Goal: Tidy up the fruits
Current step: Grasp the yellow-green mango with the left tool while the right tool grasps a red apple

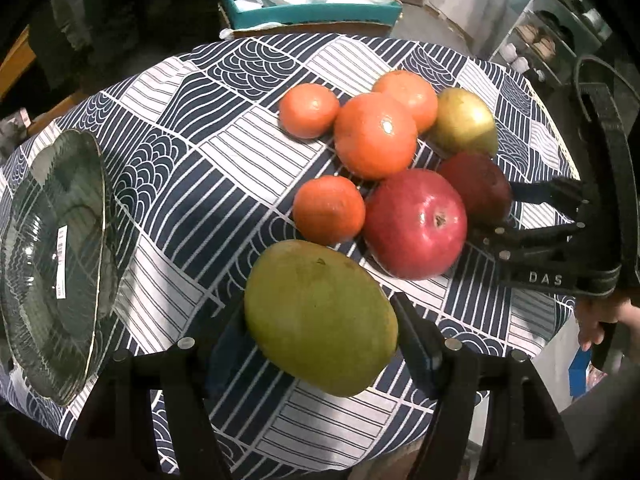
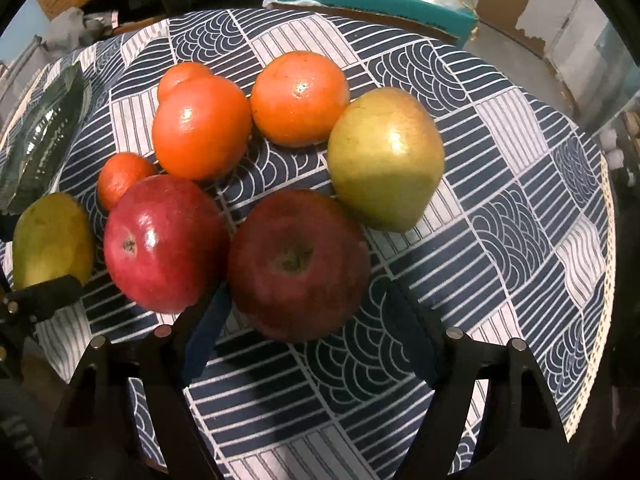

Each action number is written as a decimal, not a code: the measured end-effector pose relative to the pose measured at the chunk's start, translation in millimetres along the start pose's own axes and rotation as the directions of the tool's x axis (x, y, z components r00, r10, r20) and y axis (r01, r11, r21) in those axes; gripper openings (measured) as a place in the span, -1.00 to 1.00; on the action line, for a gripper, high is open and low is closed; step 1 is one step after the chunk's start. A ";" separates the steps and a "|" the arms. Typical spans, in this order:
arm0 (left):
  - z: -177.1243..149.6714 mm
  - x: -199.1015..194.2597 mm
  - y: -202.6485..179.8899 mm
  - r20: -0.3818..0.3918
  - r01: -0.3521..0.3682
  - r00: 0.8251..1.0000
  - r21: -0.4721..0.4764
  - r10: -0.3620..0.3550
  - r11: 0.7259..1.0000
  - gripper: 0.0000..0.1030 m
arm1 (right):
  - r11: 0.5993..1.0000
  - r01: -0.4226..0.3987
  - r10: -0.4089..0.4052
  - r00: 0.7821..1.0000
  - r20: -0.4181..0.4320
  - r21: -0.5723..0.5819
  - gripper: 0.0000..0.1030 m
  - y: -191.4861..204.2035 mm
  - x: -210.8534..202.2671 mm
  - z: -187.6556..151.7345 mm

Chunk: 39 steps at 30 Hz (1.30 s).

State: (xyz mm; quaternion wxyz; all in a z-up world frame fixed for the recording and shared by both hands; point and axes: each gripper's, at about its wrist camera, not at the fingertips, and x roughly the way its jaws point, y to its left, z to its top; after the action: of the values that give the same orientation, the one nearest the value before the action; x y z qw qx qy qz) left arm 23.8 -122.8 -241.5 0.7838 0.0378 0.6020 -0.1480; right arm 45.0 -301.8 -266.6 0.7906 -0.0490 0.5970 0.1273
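A green-yellow mango (image 1: 320, 320) sits between the fingers of my left gripper (image 1: 320, 312), which is shut on it; the left finger is mostly hidden behind the fruit. Whether the mango is off the cloth I cannot tell. My right gripper (image 2: 306, 288) straddles a dark red apple (image 2: 298, 264). It is open, with a sliver of cloth showing between the apple and the right finger (image 2: 412, 332). A bright red apple (image 2: 164, 244) touches the dark one on its left. Several oranges (image 2: 202, 132) and a yellow-green apple (image 2: 386, 160) lie just behind.
A clear glass plate (image 1: 56, 264) lies at the left of the round table under a navy patterned cloth (image 1: 192, 128). A teal box (image 1: 312, 12) with plastic bags stands beyond the far edge. A person's hand (image 1: 596, 320) holds the right gripper (image 1: 494, 214).
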 end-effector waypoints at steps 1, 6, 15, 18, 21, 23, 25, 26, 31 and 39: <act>0.4 -0.3 2.1 0.003 -0.002 1.000 0.002 0.002 1.000 0.41 | 1.000 -0.016 0.016 1.000 -0.002 0.008 0.38 -1.7 1.2 2.2; 2.6 -0.9 3.8 0.010 -0.008 1.000 0.007 0.008 1.000 0.41 | 1.000 -0.006 0.006 1.000 0.009 0.002 0.37 -0.9 4.2 2.2; 6.5 -16.6 9.4 0.049 -0.002 0.999 -0.010 0.003 1.000 0.41 | 0.998 0.048 -0.050 0.997 0.054 0.043 0.35 4.5 -13.5 -4.4; 7.4 -26.0 8.7 0.075 -0.006 0.997 -0.004 0.007 1.000 0.41 | 0.996 0.064 -0.069 0.994 0.088 0.058 0.33 3.6 -26.7 -5.2; 8.9 -36.8 8.6 0.100 -0.001 0.995 -0.003 0.001 1.000 0.41 | 0.995 0.071 -0.081 0.986 0.145 0.070 0.26 4.7 -43.7 -2.6; 10.0 -44.8 8.4 0.121 -0.005 0.993 0.001 0.005 1.000 0.41 | 0.994 0.070 -0.084 0.979 0.183 0.083 -0.50 2.5 -55.7 -2.3; 10.9 -51.1 7.7 0.140 -0.014 0.990 0.005 0.014 1.000 0.41 | 0.992 0.067 -0.089 0.973 0.211 0.110 -0.90 -0.8 -68.3 -0.3; 11.5 -53.1 7.8 0.148 -0.019 0.989 0.007 0.018 1.000 0.41 | 0.990 0.054 -0.080 0.974 0.210 0.129 -0.88 -3.6 -72.4 1.9; 10.1 -47.0 13.2 0.123 0.005 0.992 -0.018 -0.003 1.000 0.41 | 0.975 0.009 -0.034 0.994 0.108 0.222 -0.67 -23.1 -53.1 -1.1; 11.5 -38.6 13.4 0.102 0.007 0.995 -0.026 -0.004 1.000 0.41 | 0.950 0.010 -0.026 0.999 0.045 0.313 0.27 -42.5 -40.7 -18.6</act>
State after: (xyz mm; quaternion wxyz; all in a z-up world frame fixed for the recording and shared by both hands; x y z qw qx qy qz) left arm 29.3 -105.6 -203.1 0.8134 0.0182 0.5633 -0.1440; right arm 28.4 -352.8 -236.0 0.8038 0.0743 0.5896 0.0253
